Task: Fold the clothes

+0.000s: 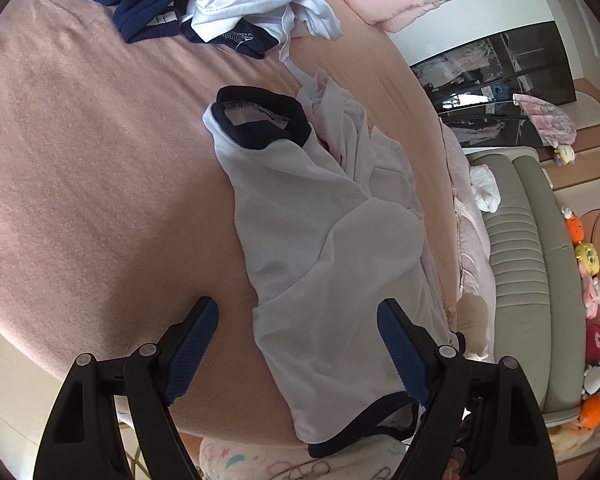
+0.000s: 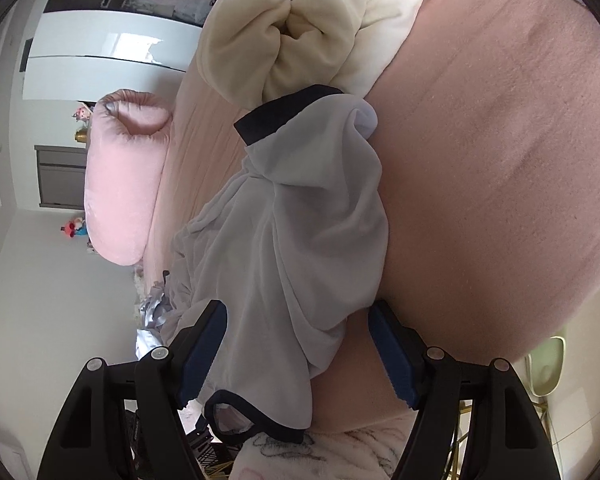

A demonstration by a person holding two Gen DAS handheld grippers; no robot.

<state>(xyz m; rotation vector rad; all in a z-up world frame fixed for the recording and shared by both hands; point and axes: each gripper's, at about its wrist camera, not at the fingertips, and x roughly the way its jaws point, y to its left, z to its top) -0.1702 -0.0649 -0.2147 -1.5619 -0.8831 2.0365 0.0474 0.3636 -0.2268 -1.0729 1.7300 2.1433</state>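
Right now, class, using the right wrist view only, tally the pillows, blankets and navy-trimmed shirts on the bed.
Pillow: 1
Blanket: 1
Navy-trimmed shirt: 1
Total: 3

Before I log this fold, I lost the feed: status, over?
Left gripper open, right gripper open, nothing pinched. White shirt crumpled on pink bed, unfolded. Clothes pile beyond, not blocking.

- T-shirt point(image 1: 324, 248): white, navy trim
- Bedsheet point(image 1: 80, 168): dusty pink
- Pillow point(image 2: 124, 184): pale pink
- Blanket point(image 2: 300, 24): cream
- Gripper pads point(image 1: 192, 352): blue
- Headboard point(image 1: 520, 264): grey
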